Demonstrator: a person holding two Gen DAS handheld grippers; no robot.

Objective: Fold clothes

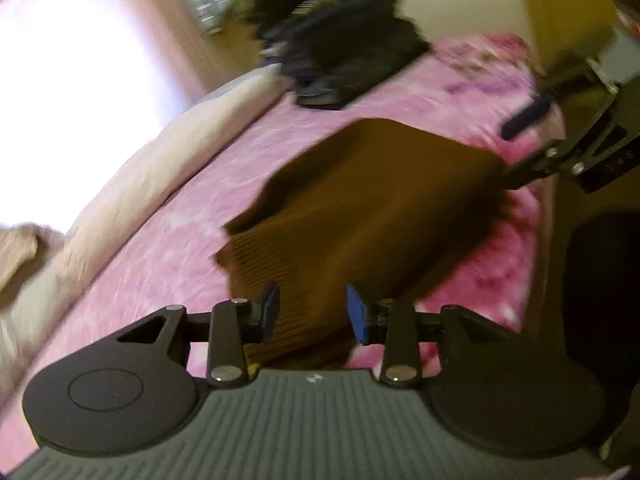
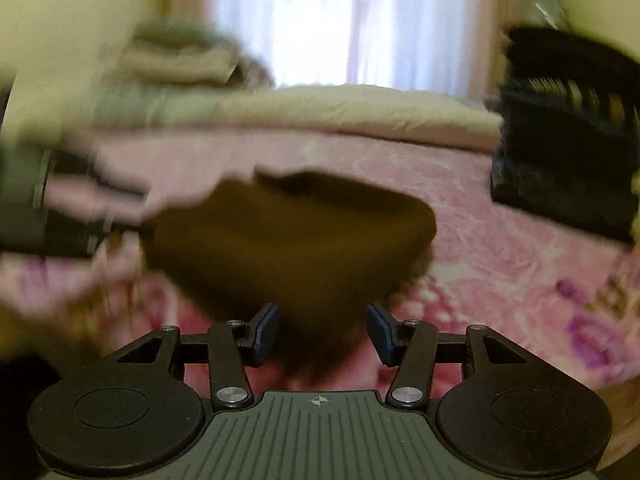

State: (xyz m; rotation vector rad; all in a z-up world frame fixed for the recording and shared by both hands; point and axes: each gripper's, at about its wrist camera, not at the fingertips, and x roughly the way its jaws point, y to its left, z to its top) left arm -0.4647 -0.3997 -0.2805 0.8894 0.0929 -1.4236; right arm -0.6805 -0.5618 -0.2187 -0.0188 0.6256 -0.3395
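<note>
A brown knitted garment (image 1: pixel 360 216) lies folded into a thick block on the pink flowered bedspread (image 1: pixel 168 248), near the bed's front edge. The left gripper (image 1: pixel 313 312) hovers over the garment's ribbed end with its blue pads spread apart and nothing pinched between them. The right gripper (image 2: pixel 322 332) hangs just in front of the same block, its jaws also spread wide and pressing nothing. A cream blanket (image 2: pixel 360 108) runs along the bed's far edge, and a heap of dark clothes (image 2: pixel 568 132) sits at its far right corner.
</note>
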